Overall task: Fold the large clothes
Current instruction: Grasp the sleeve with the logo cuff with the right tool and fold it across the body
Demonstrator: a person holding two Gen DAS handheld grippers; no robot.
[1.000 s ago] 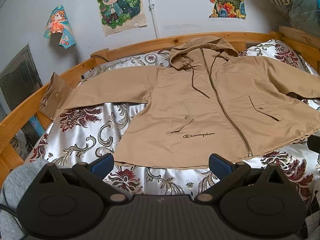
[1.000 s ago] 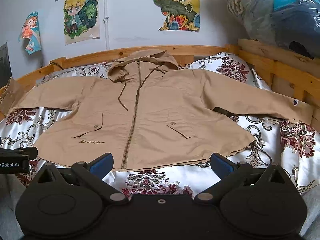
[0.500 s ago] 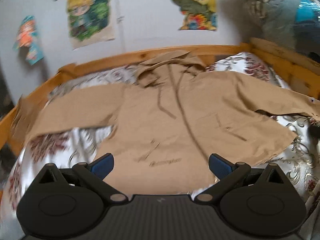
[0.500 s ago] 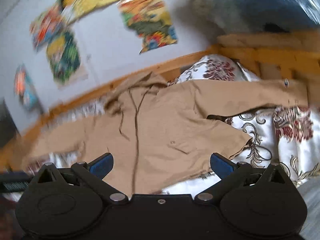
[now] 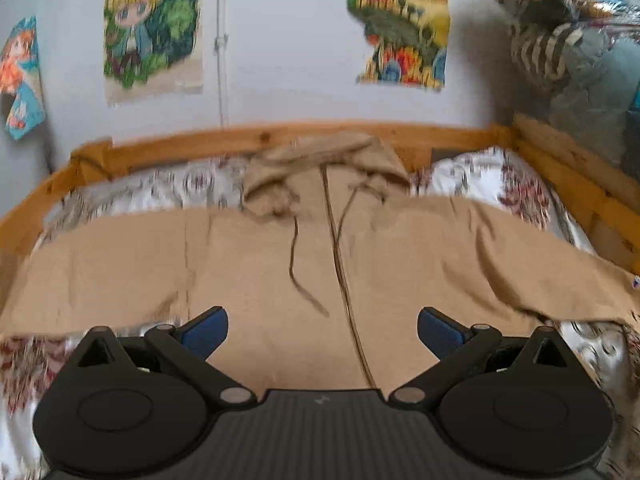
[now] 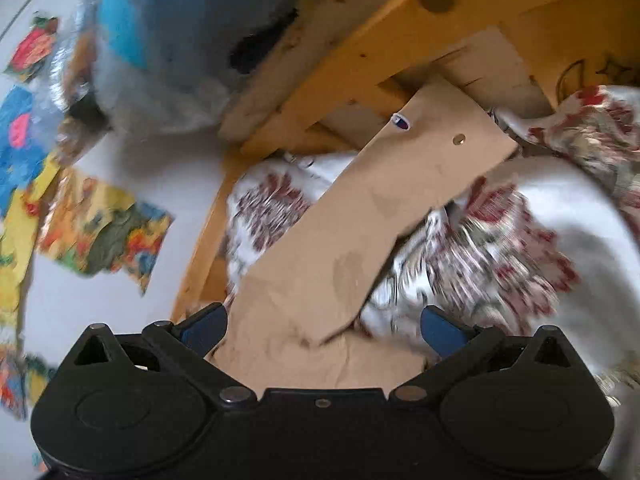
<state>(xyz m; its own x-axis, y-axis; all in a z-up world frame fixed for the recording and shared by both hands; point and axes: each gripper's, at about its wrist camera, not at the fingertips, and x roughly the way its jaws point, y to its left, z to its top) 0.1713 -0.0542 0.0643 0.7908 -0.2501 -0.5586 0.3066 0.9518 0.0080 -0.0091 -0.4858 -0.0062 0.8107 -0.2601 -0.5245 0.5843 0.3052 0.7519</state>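
One tan jacket lay flat on the bed, sleeves spread toward 3 and 9 o'clock; left tongs and right tongs stood apart, empty.

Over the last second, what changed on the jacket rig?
Both grippers moved in, nothing grasped. The left gripper advanced over the jacket chest. The right gripper swung right and rolled to face the sleeve lying toward the bed frame. Both stayed open; jacket stayed flat.

Cloth, wood, paper and plastic

Matt tan woven jacket; glossy satin bedspread; smooth varnished wooden bed frame; paper posters; matt black plastic left gripper.
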